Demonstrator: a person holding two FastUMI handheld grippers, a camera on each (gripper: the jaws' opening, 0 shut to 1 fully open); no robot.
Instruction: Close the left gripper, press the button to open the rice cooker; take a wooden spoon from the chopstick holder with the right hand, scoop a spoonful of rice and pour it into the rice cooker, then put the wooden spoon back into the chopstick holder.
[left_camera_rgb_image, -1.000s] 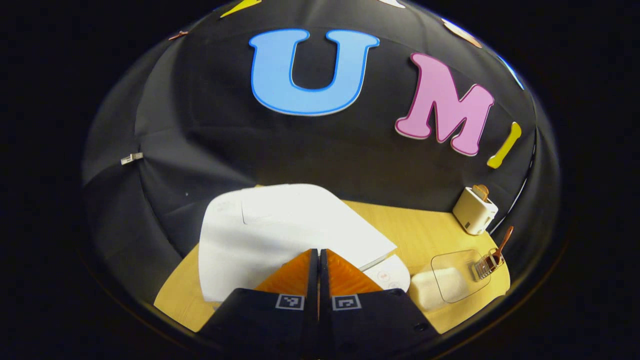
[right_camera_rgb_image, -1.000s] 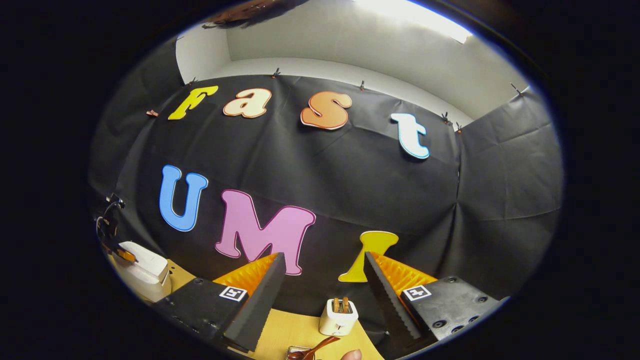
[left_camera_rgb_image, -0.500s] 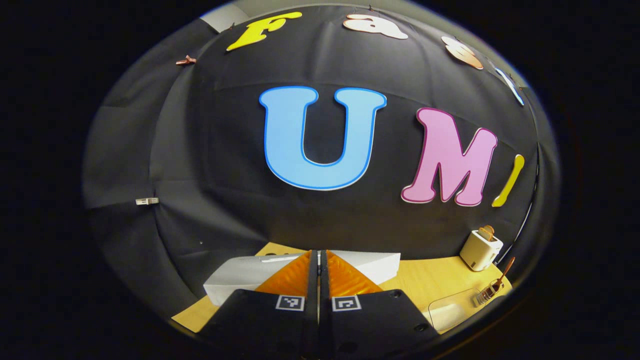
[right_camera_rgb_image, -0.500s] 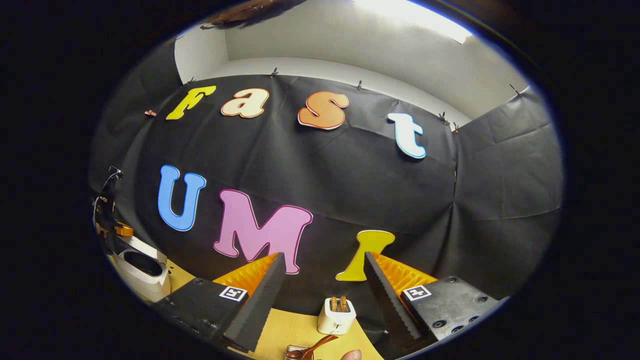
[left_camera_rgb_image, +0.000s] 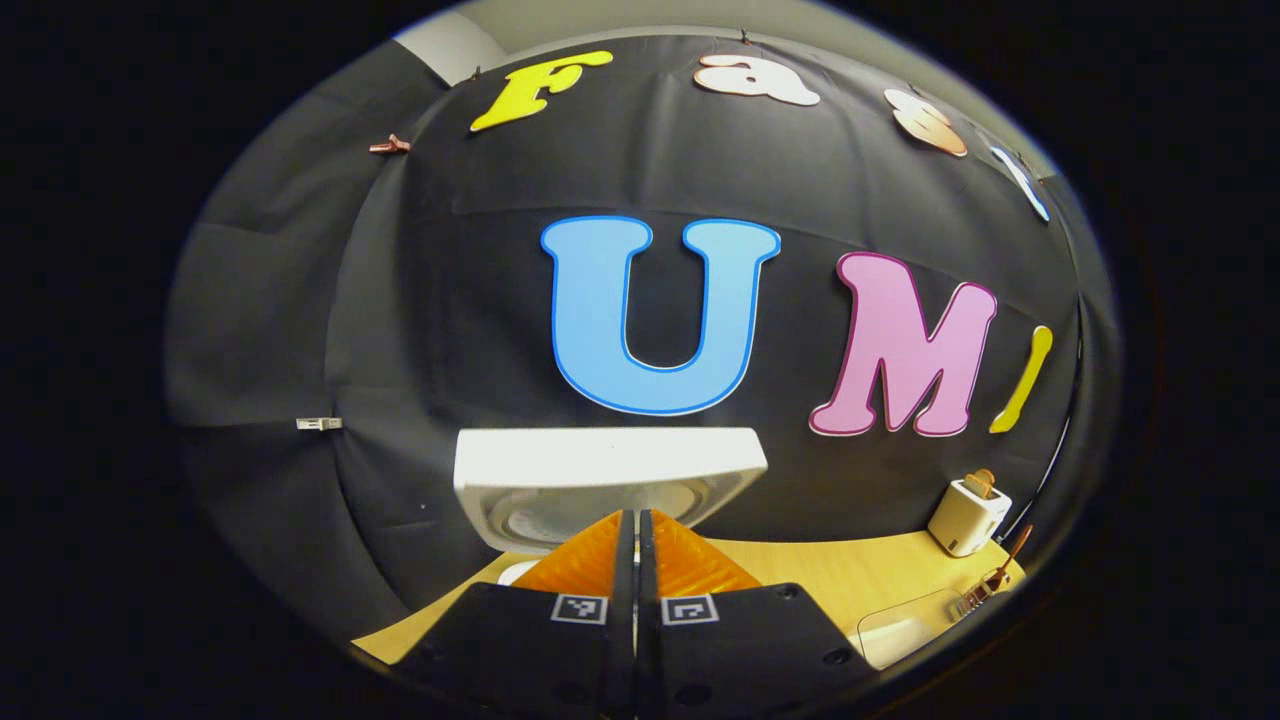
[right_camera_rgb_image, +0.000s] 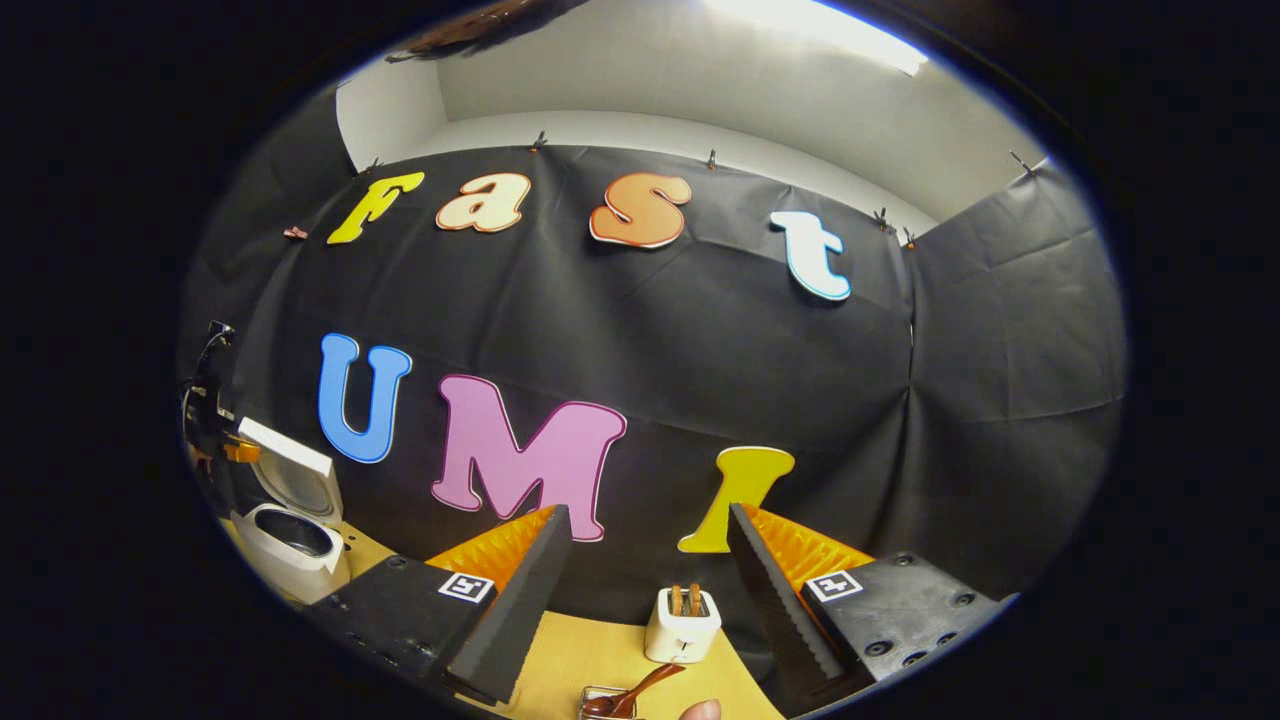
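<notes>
Left gripper (left_camera_rgb_image: 636, 525) pressed shut on nothing, fingers flat together, poised just in front of the rice cooker (right_camera_rgb_image: 290, 530). Rice cooker lid (left_camera_rgb_image: 608, 480) standing open, its inner face turned this way; seen from the right gripper view, lid (right_camera_rgb_image: 290, 468) raised over the dark open pot. Right gripper (right_camera_rgb_image: 648, 525) spread wide, empty, well to the right of the rice cooker. Wooden spoon (right_camera_rgb_image: 630, 695) resting in the chopstick holder (right_camera_rgb_image: 598, 700), far right of the rice cooker on the yellow table (right_camera_rgb_image: 590, 650). Toaster (right_camera_rgb_image: 683, 625) beyond the holder, against the wall. Clear rice container (left_camera_rgb_image: 900, 630) between cooker and holder
</notes>
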